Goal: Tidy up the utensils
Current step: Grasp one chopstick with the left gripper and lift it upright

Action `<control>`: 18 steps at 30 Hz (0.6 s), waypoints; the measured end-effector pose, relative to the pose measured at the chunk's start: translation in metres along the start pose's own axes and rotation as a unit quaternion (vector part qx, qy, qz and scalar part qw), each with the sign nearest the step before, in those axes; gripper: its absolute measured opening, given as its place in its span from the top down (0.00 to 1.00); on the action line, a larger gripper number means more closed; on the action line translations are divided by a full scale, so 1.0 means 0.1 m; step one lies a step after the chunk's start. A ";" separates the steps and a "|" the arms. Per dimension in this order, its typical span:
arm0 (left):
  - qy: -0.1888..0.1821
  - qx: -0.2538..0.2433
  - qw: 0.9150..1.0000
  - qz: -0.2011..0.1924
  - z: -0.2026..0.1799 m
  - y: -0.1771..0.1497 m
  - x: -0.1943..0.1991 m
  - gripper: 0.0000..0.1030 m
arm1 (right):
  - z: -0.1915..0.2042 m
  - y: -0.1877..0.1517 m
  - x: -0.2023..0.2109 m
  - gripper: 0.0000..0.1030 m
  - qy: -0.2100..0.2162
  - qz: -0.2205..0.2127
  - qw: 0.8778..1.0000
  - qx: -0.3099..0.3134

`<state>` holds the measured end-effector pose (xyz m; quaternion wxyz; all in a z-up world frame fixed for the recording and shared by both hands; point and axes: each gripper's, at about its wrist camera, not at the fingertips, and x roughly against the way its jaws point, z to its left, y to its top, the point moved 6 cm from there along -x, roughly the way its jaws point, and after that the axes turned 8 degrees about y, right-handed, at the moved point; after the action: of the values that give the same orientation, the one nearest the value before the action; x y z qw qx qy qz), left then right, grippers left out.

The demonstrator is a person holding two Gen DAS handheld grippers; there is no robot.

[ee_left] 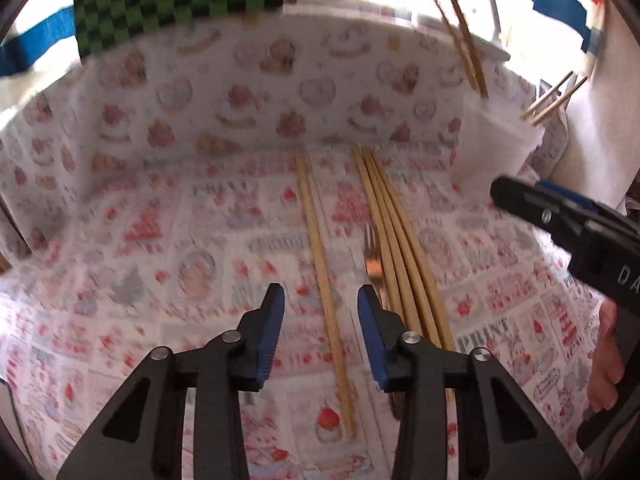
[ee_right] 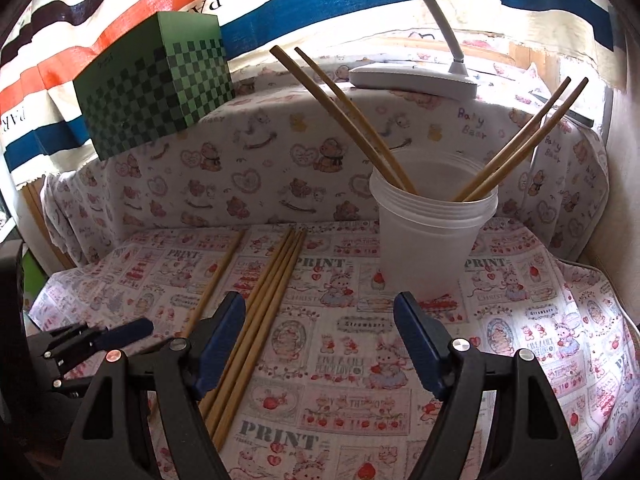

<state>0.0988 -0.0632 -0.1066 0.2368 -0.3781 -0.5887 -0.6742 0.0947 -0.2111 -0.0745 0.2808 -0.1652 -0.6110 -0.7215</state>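
- Chopsticks (ee_left: 400,248) lie bundled on the tabletop (ee_left: 160,240), one loose chopstick (ee_left: 324,288) beside them.
- My left tool (ee_left: 321,336) hovers released over that loose one.
- My right tool (ee_right: 320,344) hangs released before the cup (ee_right: 432,232).

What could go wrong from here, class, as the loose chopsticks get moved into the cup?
1. The cup looks light, and four chopsticks already lean out over its rim; a nudge might tip it.
2. The bundle lies packed tight, so the right gripper may pinch several at once.
3. The fork lies against the bundle and could be dragged along as the left gripper closes on the single chopstick.
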 end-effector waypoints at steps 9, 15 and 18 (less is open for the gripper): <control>0.022 -0.041 0.999 0.001 -0.10 -0.02 -0.08 0.76 | -0.13 -0.01 -0.04 0.24 -0.011 0.006 1.000 -0.023; 0.029 -0.050 0.998 -0.017 -0.02 -0.02 0.05 0.95 | -0.16 0.07 0.15 0.24 -0.036 -0.032 0.999 -0.013; 0.023 -0.033 0.996 -0.080 0.05 0.06 0.32 0.95 | -0.11 0.06 0.08 0.24 -0.017 -0.011 1.000 -0.009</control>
<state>0.0849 -0.0557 -0.0773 0.1830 -0.3222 -0.5884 -0.7187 0.0925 -0.2244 -0.0675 0.2610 -0.1734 -0.6113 -0.7268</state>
